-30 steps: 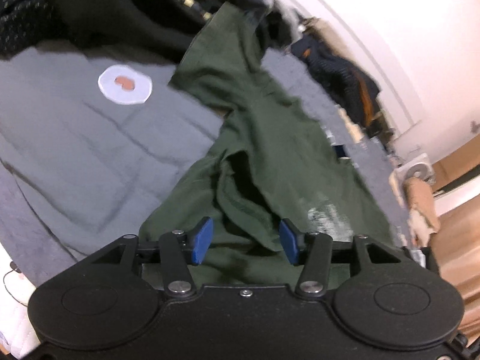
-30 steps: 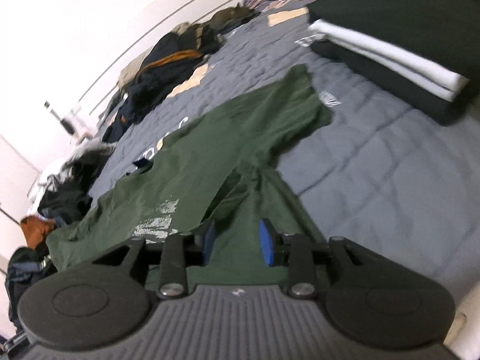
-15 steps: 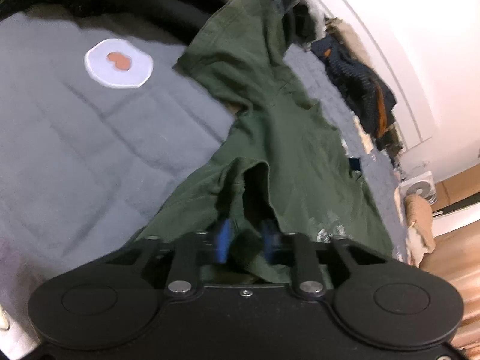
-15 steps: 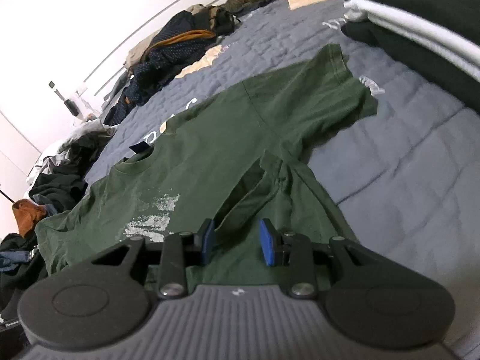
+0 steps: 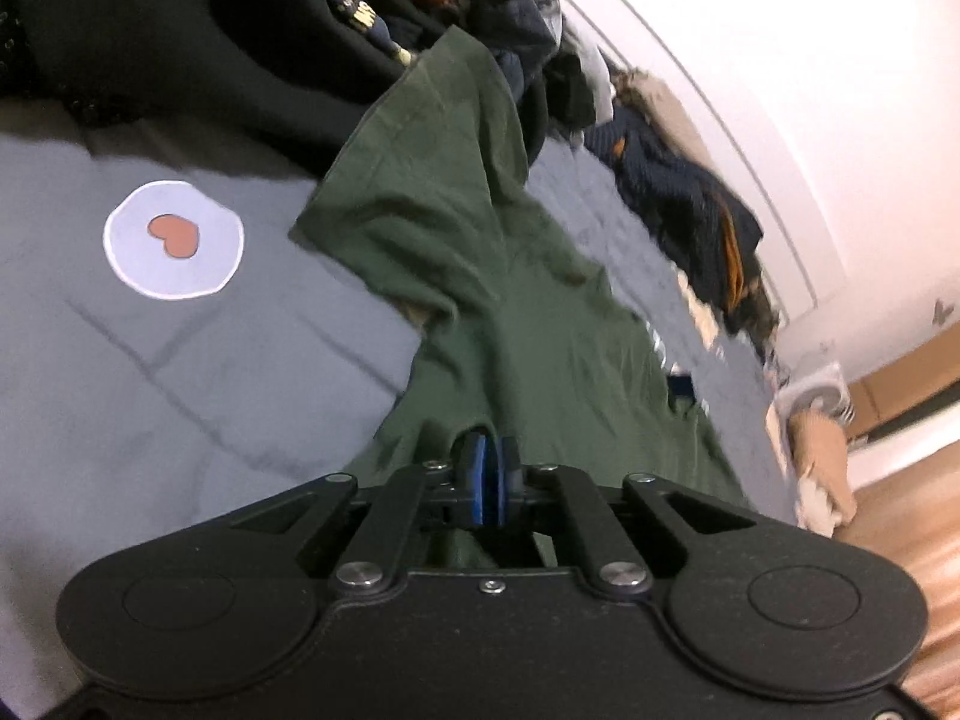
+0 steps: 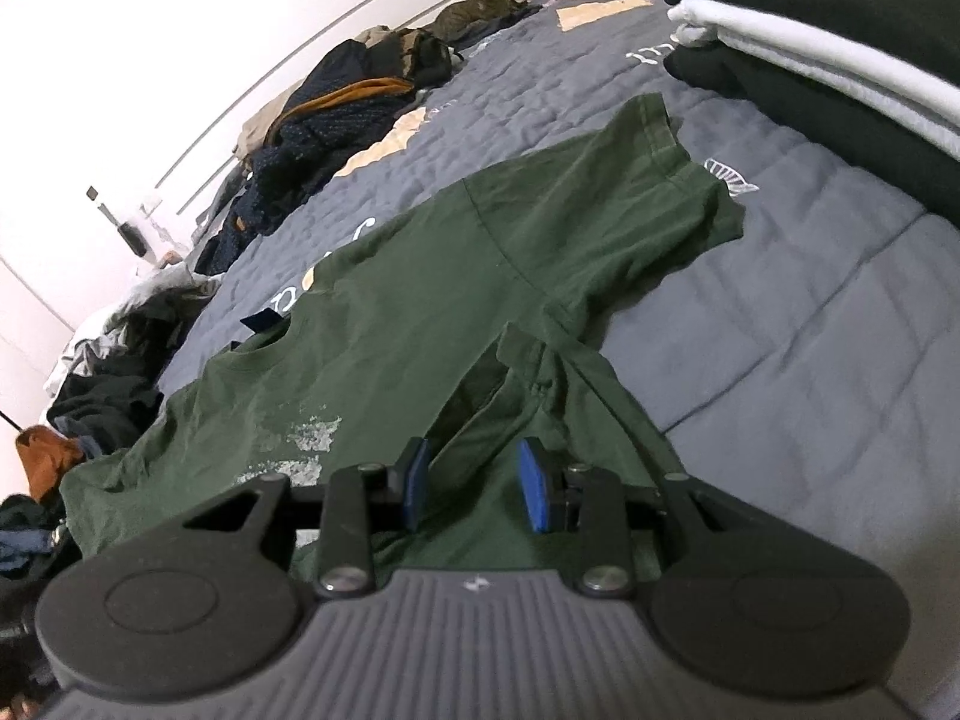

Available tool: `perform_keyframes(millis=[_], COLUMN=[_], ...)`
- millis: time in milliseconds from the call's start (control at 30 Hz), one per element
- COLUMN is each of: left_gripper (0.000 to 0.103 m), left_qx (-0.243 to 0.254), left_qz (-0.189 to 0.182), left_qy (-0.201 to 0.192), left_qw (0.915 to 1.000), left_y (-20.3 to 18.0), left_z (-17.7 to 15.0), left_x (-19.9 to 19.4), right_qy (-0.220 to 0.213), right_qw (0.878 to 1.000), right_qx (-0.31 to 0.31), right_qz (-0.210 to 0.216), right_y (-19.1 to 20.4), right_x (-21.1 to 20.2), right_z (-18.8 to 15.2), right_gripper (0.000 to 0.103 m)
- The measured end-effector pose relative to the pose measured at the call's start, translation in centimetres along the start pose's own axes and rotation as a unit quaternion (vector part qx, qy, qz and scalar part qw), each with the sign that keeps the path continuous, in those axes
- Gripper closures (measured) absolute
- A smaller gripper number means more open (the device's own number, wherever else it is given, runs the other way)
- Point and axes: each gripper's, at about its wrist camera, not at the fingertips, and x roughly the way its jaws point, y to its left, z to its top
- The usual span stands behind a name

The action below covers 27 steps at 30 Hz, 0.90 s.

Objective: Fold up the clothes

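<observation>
A grey quilt (image 6: 810, 324) covered the bed. Near its left edge sat a round white patch (image 5: 174, 239) bearing what looked like a red heart.

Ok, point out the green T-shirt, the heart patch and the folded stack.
green T-shirt (image 6: 420, 324): right wrist view, on the chest.
heart patch (image 5: 173, 237): left wrist view, on the red heart.
folded stack (image 6: 840, 12): right wrist view, on the top black garment.

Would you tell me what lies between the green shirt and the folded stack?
Only bare grey quilt separates the green shirt from the folded stack, as the right wrist view shows.
</observation>
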Motion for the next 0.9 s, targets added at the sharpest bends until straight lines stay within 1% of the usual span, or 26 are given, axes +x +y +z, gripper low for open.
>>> perform_keyframes(millis=[67,100,133,167,233,300,467,500,533,567,600,633,767,833,900], left_gripper=[0.086,0.074,0.064,0.063,0.063,0.063,0.063,0.064,0.07,0.076,0.085,0.087,0.091,0.091,0.091], left_qx=[0.006,0.009,0.016,0.027,0.045,0.052,0.038,0.033,0.028,0.027,0.028,0.028,0.0,-0.02,-0.043], left_qz=[0.007,0.009,0.013,0.02,0.029,0.038,0.016,0.013,0.01,0.007,0.004,0.002,-0.029,-0.054,-0.073], left_qy=[0.005,0.009,0.012,0.014,0.019,0.029,0.074,0.082,0.087,0.084,0.08,0.076,0.043,0.021,0.007], left_qw=[0.9999,0.9999,0.9997,0.9993,0.9984,0.9975,0.9964,0.996,0.9958,0.9961,0.9964,0.9967,0.9986,0.9981,0.9964], left_y=[0.0,-0.1,-0.2,-0.4,-0.8,-0.9,-0.7,-0.6,-0.5,-0.6,-0.7,-0.8,-0.8,-0.8,-0.7], left_z=[-0.4,-0.5,-0.6,-0.7,-1.0,-1.3,-2.2,-2.4,-2.5,-2.6,-2.6,-2.6,-1.6,-1.2,-1.0], left_x=[-0.6,-0.7,-0.8,-0.8,-0.9,-0.8,0.2,0.6,1.0,1.3,1.6,1.8,2.6,2.9,3.1], right_qy=[0.002,0.003,0.003,0.002,0.001,0.001,0.006,0.008,0.009,0.009,0.01,0.01,0.009,0.009,0.01], right_qw=[1.0,1.0,1.0,1.0,1.0,1.0,1.0,1.0,1.0,1.0,1.0,1.0,1.0,1.0,1.0], right_qx=[0.0,0.0,-0.001,-0.005,-0.011,-0.015,-0.01,-0.009,-0.008,-0.007,-0.006,-0.006,-0.005,-0.005,-0.005], right_qz=[0.004,0.006,0.008,0.011,0.014,0.017,0.022,0.022,0.022,0.022,0.023,0.025,0.028,0.029,0.027], right_y=[0.2,0.3,0.4,0.7,1.1,1.4,1.7,1.8,1.9,1.9,2.0,2.2,2.7,2.7,2.7], right_x=[0.0,0.0,0.0,0.0,-0.1,-0.1,0.0,0.1,0.2,0.2,0.2,0.2,0.3,0.3,0.4], right_z=[0.0,0.0,0.0,-0.1,-0.1,-0.1,-0.3,-0.3,-0.4,-0.4,-0.5,-0.5,-0.8,-0.9,-0.9], right_gripper=[0.071,0.071,0.071,0.071,0.071,0.071,0.071,0.071,0.071,0.071,0.07,0.07,0.07,0.07,0.07])
